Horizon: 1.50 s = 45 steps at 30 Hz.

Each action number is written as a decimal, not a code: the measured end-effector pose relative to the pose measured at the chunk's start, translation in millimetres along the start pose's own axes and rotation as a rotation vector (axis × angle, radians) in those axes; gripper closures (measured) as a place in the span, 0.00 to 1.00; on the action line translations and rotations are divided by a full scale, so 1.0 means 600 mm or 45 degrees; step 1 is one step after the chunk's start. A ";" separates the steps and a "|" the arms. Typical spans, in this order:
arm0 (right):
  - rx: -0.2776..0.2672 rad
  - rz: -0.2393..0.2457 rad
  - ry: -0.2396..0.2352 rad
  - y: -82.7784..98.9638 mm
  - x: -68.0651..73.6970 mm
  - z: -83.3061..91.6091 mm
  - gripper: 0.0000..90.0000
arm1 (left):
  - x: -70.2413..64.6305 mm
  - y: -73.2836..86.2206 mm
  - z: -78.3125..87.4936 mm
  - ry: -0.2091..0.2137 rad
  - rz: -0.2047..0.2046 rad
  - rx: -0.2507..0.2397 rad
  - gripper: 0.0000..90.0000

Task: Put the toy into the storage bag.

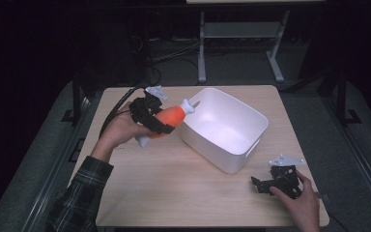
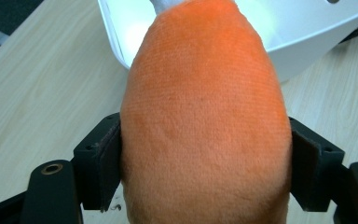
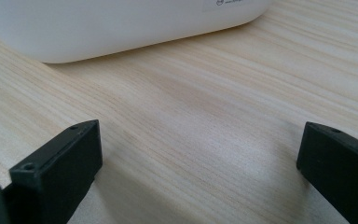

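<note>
Jaws of the left gripper (image 1: pixel 150 120) are clamping a plush toy (image 1: pixel 170 118) at its orange middle, lifted above the table (image 1: pixel 174 193) at the bin's (image 1: pixel 224 126) left rim. Its long axis is running near-left to far-right, its white tip pointing over the bin. From the left gripper view, the pads (image 2: pixel 103 161) are pressing into the fabric. The right gripper (image 1: pixel 270 184) is resting near-right of the bin, jaws standing wide and holding nothing.
</note>
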State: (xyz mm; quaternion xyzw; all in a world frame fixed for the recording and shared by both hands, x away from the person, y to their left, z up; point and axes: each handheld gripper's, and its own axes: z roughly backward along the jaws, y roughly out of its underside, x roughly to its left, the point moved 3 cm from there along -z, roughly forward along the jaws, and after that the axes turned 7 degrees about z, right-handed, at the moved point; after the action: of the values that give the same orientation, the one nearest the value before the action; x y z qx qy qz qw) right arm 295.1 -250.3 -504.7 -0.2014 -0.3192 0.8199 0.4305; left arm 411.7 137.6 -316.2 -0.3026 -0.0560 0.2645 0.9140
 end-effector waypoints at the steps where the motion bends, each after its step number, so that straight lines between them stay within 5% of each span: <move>1: 0.000 0.000 0.000 0.000 0.000 0.000 0.00 | 0.001 -0.006 0.001 0.006 -0.005 0.000 0.26; 26: 0.002 0.001 0.000 0.000 0.000 0.000 0.00 | 0.002 -0.106 -0.018 0.003 -0.073 -0.012 0.26; 45: 0.000 -0.001 -0.001 0.000 0.000 0.000 0.00 | 0.007 -0.174 -0.074 0.035 -0.122 0.009 0.26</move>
State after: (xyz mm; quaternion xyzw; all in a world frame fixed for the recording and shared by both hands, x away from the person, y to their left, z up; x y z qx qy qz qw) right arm 294.9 -250.2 -504.6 -0.2009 -0.3193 0.8198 0.4308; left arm 473.8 46.1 -291.7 -0.3001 -0.0568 0.2163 0.9273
